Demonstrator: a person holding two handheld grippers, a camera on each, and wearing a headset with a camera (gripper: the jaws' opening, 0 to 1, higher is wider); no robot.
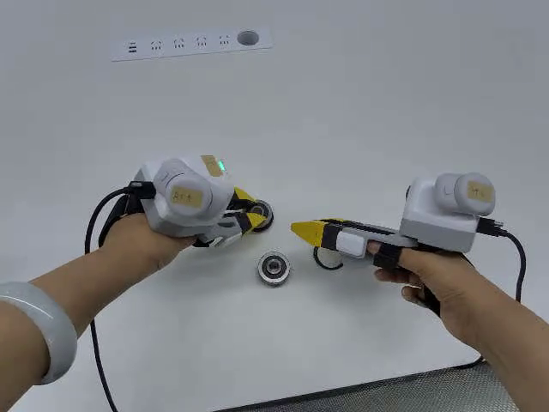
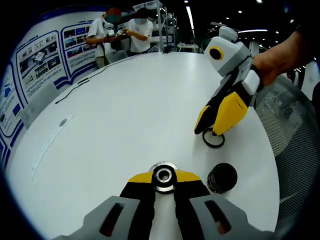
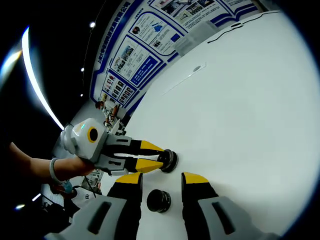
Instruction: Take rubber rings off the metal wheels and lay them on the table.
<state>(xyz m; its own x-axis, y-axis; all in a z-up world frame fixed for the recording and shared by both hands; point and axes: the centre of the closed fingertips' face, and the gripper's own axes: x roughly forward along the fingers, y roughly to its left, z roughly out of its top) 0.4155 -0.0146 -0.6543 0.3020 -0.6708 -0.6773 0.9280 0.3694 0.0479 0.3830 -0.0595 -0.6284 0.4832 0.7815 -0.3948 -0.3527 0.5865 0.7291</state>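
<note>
At far left in the head view we note a pale grey-green stone bangle [image 1: 45,330] on the person's left wrist and a black cable [image 1: 93,225] looping off the back of the left gripper [image 1: 249,213]. The left gripper lies low over the white table [image 1: 360,129], its yellow-tipped jaws clenched on a small round metal wheel with a dark rim [image 1: 262,215]. In the left gripper view this wheel sits face-on between the jaw tips, hub toward the camera. We cannot tell whether it carries a rubber ring. Just right of it and nearer the person, a second small metal wheel with a black outer band [image 1: 273,268] rests alone on the table, apart from both grippers. Further right a thin black rubber ring [image 2: 214,146] lies flat on the table, directly under the jaw tips of the right gripper [image 1: 304,230]. We cannot tell whether the tips touch it. The right gripper view shows its jaws spread and holding nothing, with the free wheel seen in the gap between them. A white power strip [image 1: 190,41] lies at the far edge of the table.
</note>
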